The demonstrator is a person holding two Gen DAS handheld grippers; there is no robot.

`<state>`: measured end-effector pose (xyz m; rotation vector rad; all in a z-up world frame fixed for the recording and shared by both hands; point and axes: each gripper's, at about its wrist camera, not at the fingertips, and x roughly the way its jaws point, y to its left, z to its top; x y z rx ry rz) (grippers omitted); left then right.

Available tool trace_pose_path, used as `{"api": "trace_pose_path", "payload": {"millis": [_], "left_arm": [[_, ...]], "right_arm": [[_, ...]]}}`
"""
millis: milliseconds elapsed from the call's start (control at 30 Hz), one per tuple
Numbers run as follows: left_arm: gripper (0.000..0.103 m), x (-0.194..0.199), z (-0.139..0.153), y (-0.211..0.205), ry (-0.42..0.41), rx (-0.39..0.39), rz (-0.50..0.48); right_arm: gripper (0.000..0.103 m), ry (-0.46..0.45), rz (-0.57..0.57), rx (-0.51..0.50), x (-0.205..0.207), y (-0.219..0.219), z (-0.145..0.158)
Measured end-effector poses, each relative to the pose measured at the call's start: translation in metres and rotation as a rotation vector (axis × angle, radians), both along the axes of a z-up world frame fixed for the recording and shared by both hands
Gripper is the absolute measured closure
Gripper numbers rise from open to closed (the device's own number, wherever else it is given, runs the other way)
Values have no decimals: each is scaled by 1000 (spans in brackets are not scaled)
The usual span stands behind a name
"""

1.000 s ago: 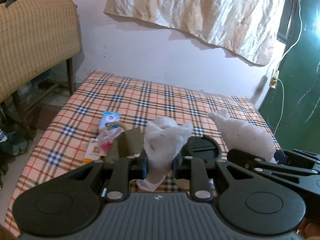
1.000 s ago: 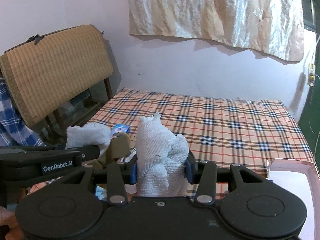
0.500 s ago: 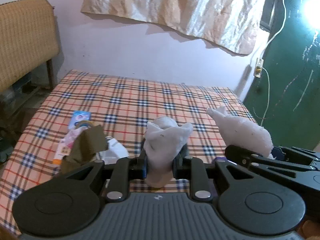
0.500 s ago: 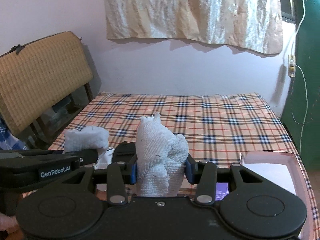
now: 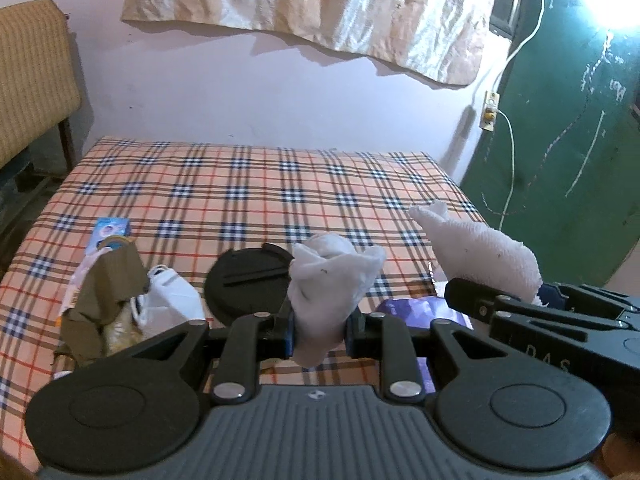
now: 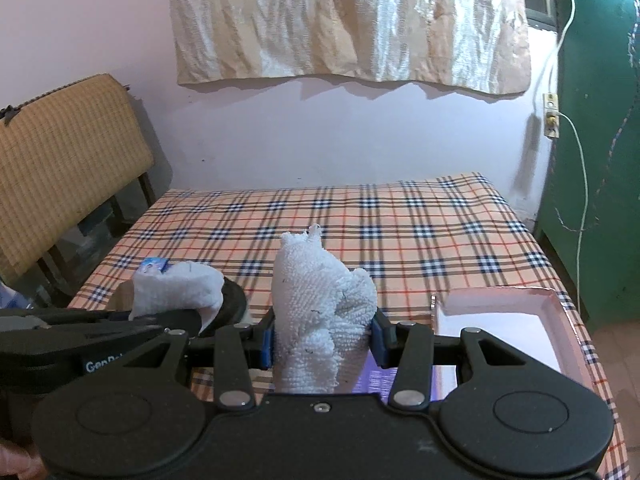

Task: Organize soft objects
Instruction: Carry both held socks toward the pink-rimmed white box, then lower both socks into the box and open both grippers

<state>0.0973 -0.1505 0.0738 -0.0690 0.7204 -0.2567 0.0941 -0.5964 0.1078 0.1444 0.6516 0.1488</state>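
Note:
My left gripper [image 5: 319,332] is shut on a smooth white cloth [image 5: 329,284] that stands up between its fingers. My right gripper [image 6: 322,340] is shut on a thick white terry towel [image 6: 320,300]. Both are held above the near edge of the plaid bed [image 5: 260,200]. The right gripper with its towel [image 5: 480,252] shows at the right of the left wrist view. The left gripper's cloth [image 6: 176,290] shows at the left of the right wrist view. A pink-rimmed white box [image 6: 560,308] lies open on the bed, just right of the right gripper.
On the bed's left lie an olive cloth [image 5: 104,292], a white face mask [image 5: 168,304], a black round lid [image 5: 248,280], a small blue packet [image 5: 110,230] and a purple bag [image 5: 416,308]. A woven chair back [image 6: 68,152] stands left; a green door [image 5: 568,140] right.
Both grippers have swung to the right while still holding their cloths. The box has come further into the right wrist view, and the lid and mask now show in the left wrist view.

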Motion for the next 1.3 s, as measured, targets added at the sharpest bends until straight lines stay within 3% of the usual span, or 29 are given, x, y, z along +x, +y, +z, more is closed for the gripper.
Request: {"api": "trace_pose_path", "payload": {"millis": [1300], "left_arm": [[79, 17, -35, -137, 46, 16, -249]], "right_arm": [[50, 77, -212, 27, 6, -150, -50]]}}
